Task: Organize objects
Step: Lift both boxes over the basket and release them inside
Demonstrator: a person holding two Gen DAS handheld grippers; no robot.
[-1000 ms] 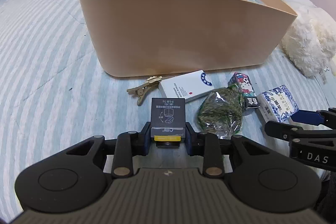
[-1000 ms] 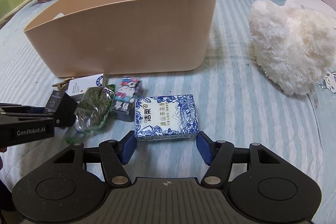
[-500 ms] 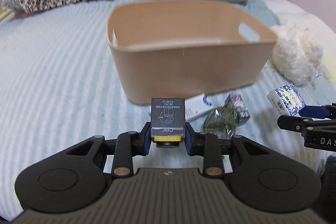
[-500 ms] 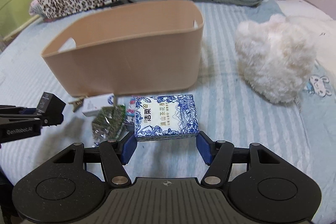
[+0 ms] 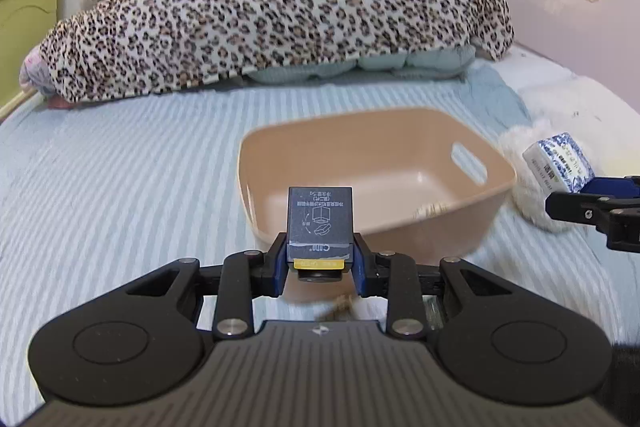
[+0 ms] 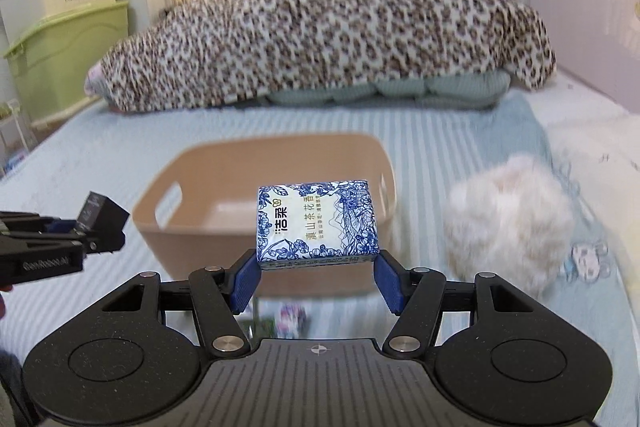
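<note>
Right now both things are up in the air and on their way to the tan bin (image 5: 400, 227), which sits on the striped bed (image 5: 120, 187). The left hand-held gripper (image 5: 320, 263) is squeezed tight on a small dark box (image 5: 320, 217). The box stands up between its blue fingers (image 5: 280, 263), just in front of the bin's near wall. The right hand-held gripper (image 6: 318, 273) is squeezed on a blue-and-white tissue pack (image 6: 316, 221). The pack lies flat between its fingers, and it too is in front of the bin and above it.

I think this is the carry step, with the drop not yet done. The bin looks bare inside from here, so there is lots of room. Next, each thing needs to go forward over the rim, come down a little, and then be let go. The two tools are near each other, so they should take care not to bump. A fluffy white toy (image 6: 508, 223) lies beside the bin on the right. A few small things are on the bed under the right tool, too blurry to name.
</note>
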